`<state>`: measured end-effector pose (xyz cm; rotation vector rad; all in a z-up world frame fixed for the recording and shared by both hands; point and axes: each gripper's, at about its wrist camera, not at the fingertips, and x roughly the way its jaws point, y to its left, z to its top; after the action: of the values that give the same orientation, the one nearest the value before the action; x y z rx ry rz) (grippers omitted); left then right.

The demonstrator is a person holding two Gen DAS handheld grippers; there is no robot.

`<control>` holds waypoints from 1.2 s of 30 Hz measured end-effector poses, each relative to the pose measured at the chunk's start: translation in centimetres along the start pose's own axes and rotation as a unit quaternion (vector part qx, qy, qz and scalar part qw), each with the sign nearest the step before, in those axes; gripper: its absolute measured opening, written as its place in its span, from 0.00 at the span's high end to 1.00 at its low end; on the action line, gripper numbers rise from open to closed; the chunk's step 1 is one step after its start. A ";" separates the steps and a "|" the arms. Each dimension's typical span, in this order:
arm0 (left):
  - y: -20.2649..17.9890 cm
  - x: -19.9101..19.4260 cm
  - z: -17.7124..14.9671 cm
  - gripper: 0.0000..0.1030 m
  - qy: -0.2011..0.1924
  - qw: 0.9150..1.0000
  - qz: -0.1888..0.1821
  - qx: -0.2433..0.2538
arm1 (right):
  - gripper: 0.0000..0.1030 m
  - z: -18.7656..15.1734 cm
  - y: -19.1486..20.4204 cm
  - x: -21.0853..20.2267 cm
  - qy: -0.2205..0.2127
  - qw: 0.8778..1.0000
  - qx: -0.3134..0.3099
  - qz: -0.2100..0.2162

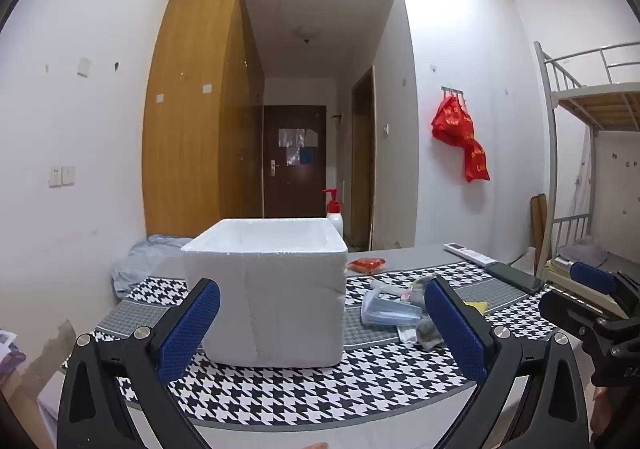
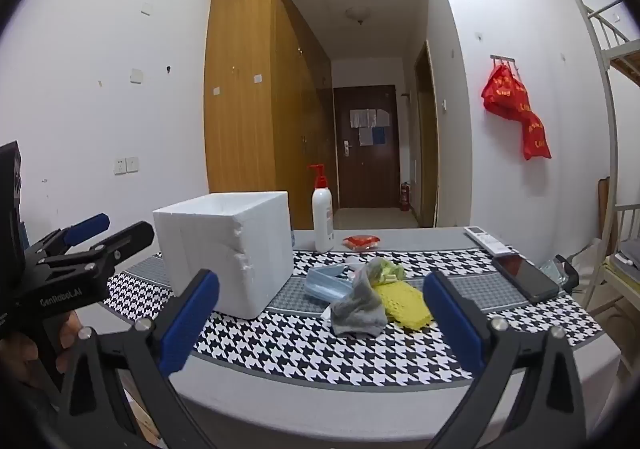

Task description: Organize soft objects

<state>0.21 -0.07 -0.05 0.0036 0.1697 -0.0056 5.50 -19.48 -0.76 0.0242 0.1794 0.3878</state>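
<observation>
Both grippers wide open, holding nothing: left gripper [image 1: 320, 323] faces foam box [image 1: 272, 289], right gripper [image 2: 320, 313] faces soft pile [image 2: 368, 295] lying on table [image 2: 320, 357] right of box.

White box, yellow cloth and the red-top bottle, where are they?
white box [image 2: 224, 249]: right wrist view, front side wall.
yellow cloth [image 2: 402, 301]: right wrist view, its knitted middle.
bottle [image 2: 322, 217]: right wrist view, white body.

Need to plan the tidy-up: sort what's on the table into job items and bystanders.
Job items:
white foam box
grey crumpled cloth
yellow knitted cloth
light blue soft pouch

Bystanders:
white pump bottle with red top
black phone
white remote control
red snack packet
</observation>
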 end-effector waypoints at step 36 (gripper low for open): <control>-0.2 -0.5 -0.3 0.01 -0.004 1.000 -0.002 0.003 | 0.00 0.4 -0.2 -0.6 0.002 1.000 0.008 -0.009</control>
<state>-0.37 -0.29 -0.21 0.0096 0.1609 -0.0093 5.10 -19.87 -0.33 0.0384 0.1864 0.3689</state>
